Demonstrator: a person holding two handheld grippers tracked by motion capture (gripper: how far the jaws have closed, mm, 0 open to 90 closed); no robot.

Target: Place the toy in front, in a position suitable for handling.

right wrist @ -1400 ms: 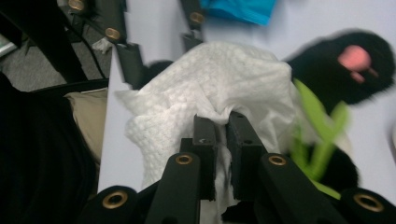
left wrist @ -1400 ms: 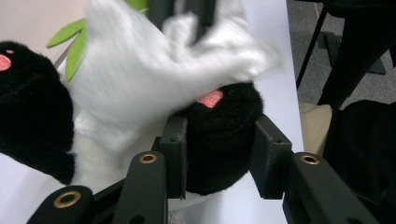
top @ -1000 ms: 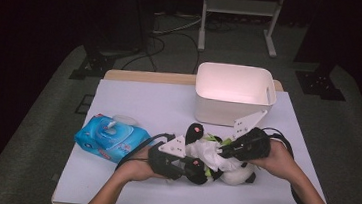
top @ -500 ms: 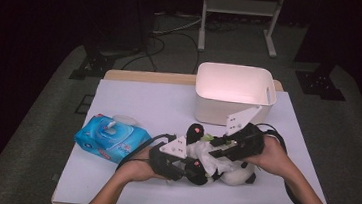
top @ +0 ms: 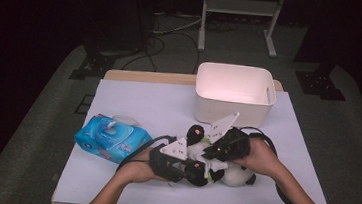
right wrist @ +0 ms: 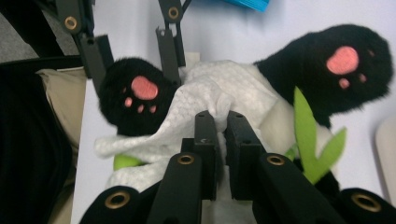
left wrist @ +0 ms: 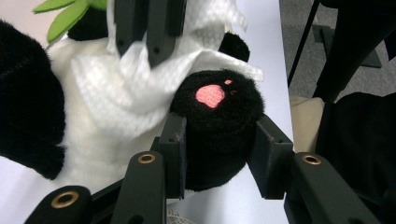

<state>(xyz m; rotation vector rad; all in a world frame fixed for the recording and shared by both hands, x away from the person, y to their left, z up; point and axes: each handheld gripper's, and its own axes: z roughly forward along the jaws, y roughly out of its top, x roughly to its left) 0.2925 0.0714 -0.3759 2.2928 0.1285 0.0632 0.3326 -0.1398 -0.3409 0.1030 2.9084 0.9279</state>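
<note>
L gripper (left wrist: pixel 219 154) jaws clamp panda's black paw (left wrist: pixel 217 116) to pin toy; R gripper (right wrist: pixel 220 123) jaws just closed, pinching wet wipe (right wrist: pixel 196 100) over belly for wiping.

A blue pack of wet wipes (top: pixel 111 138) lies on the white table (top: pixel 139 98), towards its left side. A white plastic bin (top: pixel 233 94) stands at the far edge, well apart from the pack, and a metal stand (top: pixel 241 7) rises on the floor beyond.
</note>
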